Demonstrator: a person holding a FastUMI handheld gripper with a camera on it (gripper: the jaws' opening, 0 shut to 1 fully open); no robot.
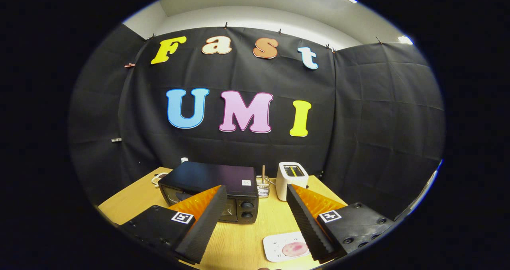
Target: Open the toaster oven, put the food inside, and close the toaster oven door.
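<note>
Gripper [255, 198]: fingers spread wide, nothing held, raised above a wooden table [239, 238]. Toaster oven [211, 190]: black, door closed, set beyond the fingers and partly hidden by the left one. Food [294, 248]: a pink piece laid on a white plate [275, 249], just beside the right finger. White toaster [292, 178] and wire holder [263, 186] are placed alongside the oven.

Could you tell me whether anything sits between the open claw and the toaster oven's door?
Nothing visible does. The claw is open and holds nothing; bare table runs ahead to the closed toaster oven. The food on its white plate lies off beside one finger.
</note>
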